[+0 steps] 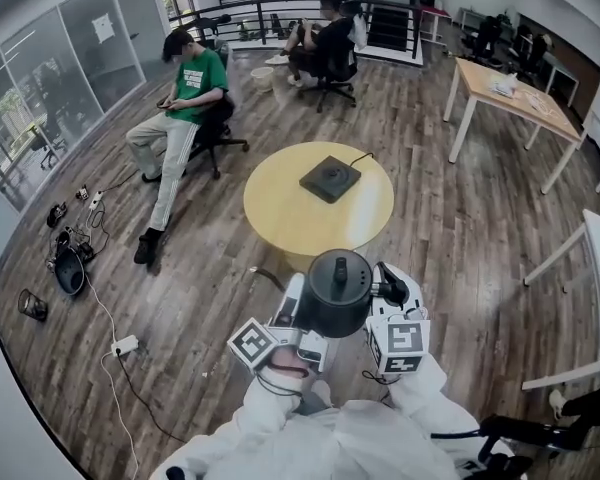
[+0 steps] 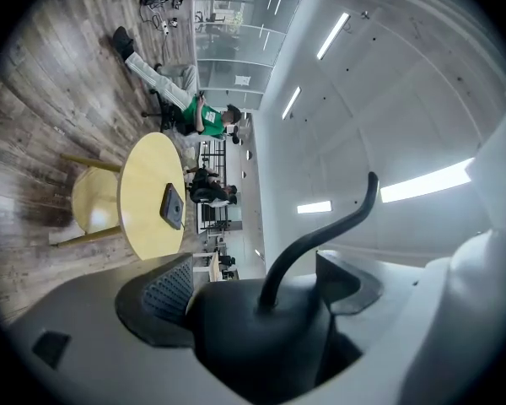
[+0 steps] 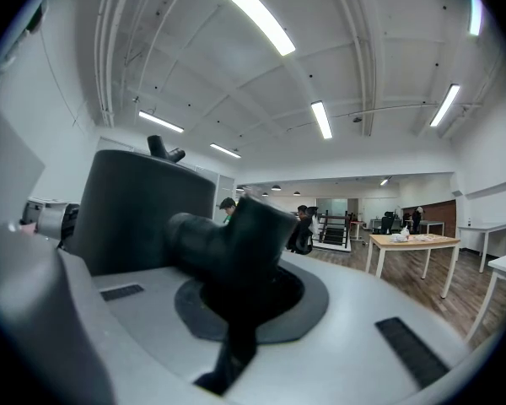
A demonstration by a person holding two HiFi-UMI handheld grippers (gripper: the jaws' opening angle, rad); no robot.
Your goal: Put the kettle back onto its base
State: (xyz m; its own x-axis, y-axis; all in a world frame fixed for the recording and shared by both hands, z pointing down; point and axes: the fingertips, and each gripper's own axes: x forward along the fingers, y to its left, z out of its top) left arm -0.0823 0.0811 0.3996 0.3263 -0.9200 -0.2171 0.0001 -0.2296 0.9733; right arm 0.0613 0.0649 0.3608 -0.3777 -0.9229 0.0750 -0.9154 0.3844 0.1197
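Two-handed hold: left gripper [image 1: 294, 298] fingers clench the kettle [image 1: 334, 290] at its 9 o'clock side, and right gripper [image 1: 385, 288] fingers grasp its handle at 3 o'clock. Kettle hangs upright, knob up, over the floor at 6 o'clock of the round desk [image 1: 280, 213]. Head and left gripper views show the base [image 1: 330, 179] on that desk; the right gripper view shows kettle wall and ceiling instead. A seated person [image 1: 185, 93] is at 10 o'clock.

Round yellow worktop [image 1: 280, 213] stands on wood floor [image 1: 460, 218]; carries 1 black square kettle base [image 1: 330, 179] toward far side, cord [image 1: 361, 157] trailing off.
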